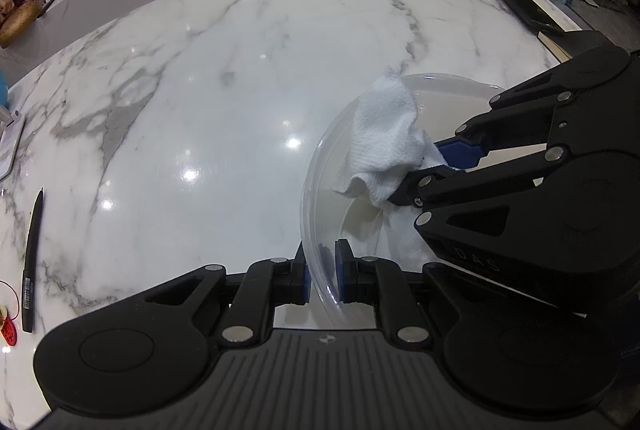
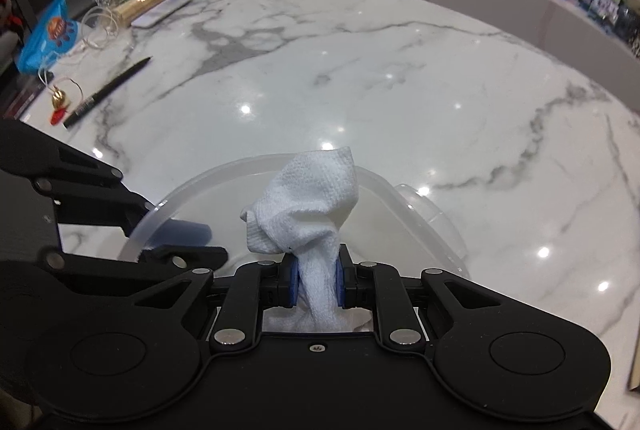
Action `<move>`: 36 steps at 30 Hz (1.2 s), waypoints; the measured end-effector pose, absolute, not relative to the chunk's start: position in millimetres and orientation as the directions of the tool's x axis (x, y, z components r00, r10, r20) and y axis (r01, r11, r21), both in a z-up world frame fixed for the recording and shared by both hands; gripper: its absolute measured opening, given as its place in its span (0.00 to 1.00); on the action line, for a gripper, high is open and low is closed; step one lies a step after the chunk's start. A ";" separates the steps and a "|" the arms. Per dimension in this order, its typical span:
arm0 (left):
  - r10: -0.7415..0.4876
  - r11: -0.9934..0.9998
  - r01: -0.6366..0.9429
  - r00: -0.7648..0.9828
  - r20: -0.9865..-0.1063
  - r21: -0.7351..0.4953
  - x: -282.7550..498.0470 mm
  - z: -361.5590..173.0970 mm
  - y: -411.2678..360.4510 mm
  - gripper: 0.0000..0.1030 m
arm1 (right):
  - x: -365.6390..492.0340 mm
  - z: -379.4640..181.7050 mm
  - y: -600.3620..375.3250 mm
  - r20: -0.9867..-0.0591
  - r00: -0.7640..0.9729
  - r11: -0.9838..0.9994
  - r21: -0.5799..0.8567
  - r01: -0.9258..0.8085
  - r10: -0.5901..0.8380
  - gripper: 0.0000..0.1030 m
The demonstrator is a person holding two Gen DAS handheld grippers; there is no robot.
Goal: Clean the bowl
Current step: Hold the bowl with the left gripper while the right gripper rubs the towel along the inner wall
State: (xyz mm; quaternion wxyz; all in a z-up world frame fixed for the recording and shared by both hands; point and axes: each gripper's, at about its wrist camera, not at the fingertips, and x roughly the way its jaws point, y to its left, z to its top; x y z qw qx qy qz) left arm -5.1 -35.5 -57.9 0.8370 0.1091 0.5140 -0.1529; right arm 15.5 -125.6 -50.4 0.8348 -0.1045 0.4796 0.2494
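Inside bowl (image 1: 320, 165): right gripper (image 2: 316, 284), white cloth (image 2: 312, 205).

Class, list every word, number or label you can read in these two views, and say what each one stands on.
"D A S": raised letters on the black body of the right gripper.
Label on the pen: barcode and print too small to read.
Logo on the blue bag: too blurred to read.

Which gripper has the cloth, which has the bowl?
Right gripper pinches the white cloth; left gripper clamps the clear bowl by its rim, one jaw inside, one outside.
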 end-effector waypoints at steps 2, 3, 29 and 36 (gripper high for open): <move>-0.143 0.929 0.369 0.425 -0.894 0.027 -5.6 -57.8 -35.8 0.11 | 16.3 -50.0 -126.5 -0.854 0.399 0.853 0.093 -0.514 0.334 0.15; -0.143 0.929 0.369 0.425 -0.894 0.027 -5.6 -57.8 -35.8 0.11 | 16.5 -49.9 -126.5 -0.854 0.395 0.852 0.098 -0.514 0.337 0.15; -0.143 0.927 0.374 0.414 -0.899 0.025 -6.5 -60.0 -42.2 0.09 | 9.3 -51.8 -132.1 -0.895 0.386 0.859 -0.005 -0.512 0.224 0.15; -0.143 0.929 0.370 0.413 -0.899 0.023 -7.0 -60.5 -43.2 0.09 | 1.9 -53.6 -133.1 -0.916 0.336 0.848 0.010 -0.530 0.221 0.15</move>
